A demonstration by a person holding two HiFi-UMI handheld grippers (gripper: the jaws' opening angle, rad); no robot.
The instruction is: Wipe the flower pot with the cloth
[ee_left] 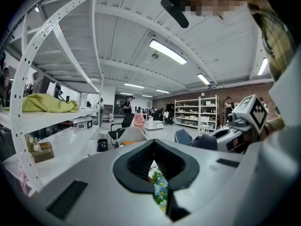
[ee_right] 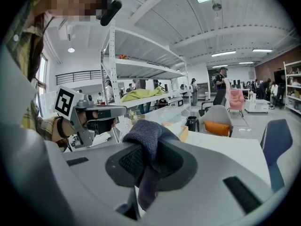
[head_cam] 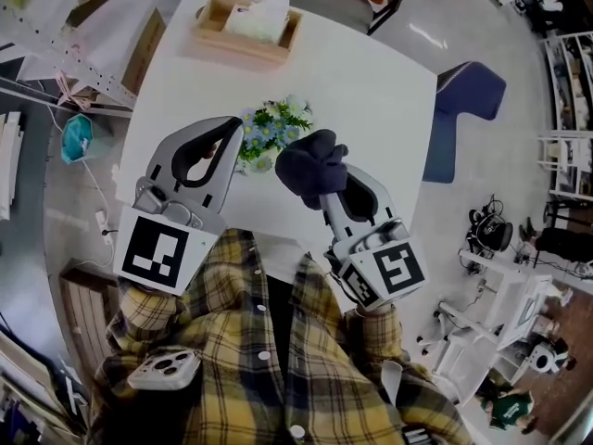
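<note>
A small flower pot [head_cam: 258, 162] with blue and white flowers [head_cam: 271, 130] stands on the white table [head_cam: 371, 91]. My left gripper [head_cam: 233, 135] is shut, and its tips lie right against the left side of the flowers. In the left gripper view the flowers [ee_left: 160, 192] show through the slit of the left gripper [ee_left: 154, 147]. My right gripper [head_cam: 321, 189] is shut on a dark grey cloth [head_cam: 311, 167], which bunches over its tips just right of the flowers. The cloth [ee_right: 146, 135] drapes over the right gripper [ee_right: 143, 161] in its own view.
A wooden tray [head_cam: 211, 28] with a white tissue sits at the table's far edge. A blue chair [head_cam: 468, 100] stands to the right of the table, and white shelving [head_cam: 56, 54] to the left. My plaid shirt fills the foreground.
</note>
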